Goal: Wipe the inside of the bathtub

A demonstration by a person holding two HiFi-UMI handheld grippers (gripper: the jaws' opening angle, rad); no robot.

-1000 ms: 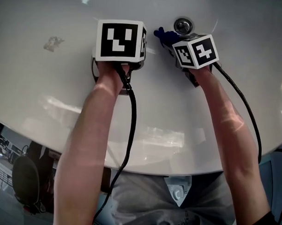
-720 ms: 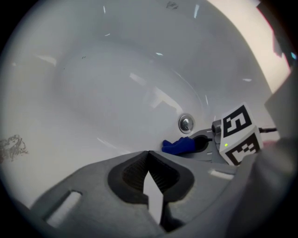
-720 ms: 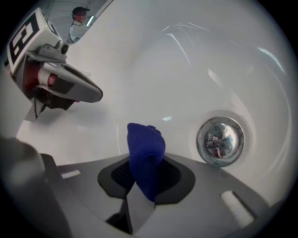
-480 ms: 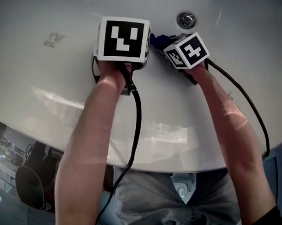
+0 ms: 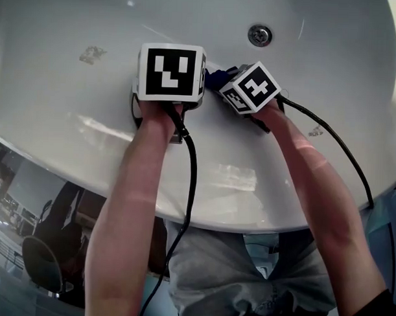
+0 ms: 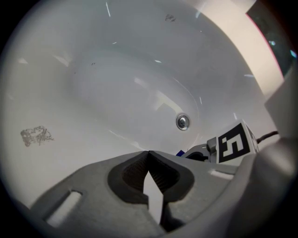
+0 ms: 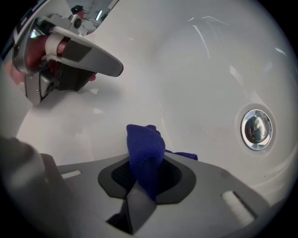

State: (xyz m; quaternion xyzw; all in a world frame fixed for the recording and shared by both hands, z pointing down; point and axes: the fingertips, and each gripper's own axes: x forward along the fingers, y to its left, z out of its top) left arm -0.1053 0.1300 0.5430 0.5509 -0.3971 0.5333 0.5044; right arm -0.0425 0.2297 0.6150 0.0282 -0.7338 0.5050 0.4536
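Both tools were held inside the white bathtub [image 5: 70, 117], low on its near wall, side by side and just apart.

Right tool [image 7: 145, 162]: closed on a blue cloth [image 7: 145, 139]. The cloth was pinched between the pads, with a bunched fold standing up past the tips and a small flap trailing right onto the tub surface. In the head view only a bit of the cloth showed, between the two marker cubes. The drain [image 7: 255, 129] lay right of the cloth and apart from it; in the head view it sat beyond the right tool, further down the tub.

Left tool [image 6: 148, 155]: jaws brought together at the tips, nothing between them, white tub surface visible through the slit behind the pads. It pointed along the tub floor; the right tool's marker cube [image 6: 233, 144] showed at its lower right.

Grey smudge [image 5: 93, 54] on the tub wall, left of the left tool and well apart from the cloth. A second, fainter mark [image 5: 314, 131] lay right of the right forearm. A black cable [image 5: 187, 179] ran back from each tool along the person's arms.
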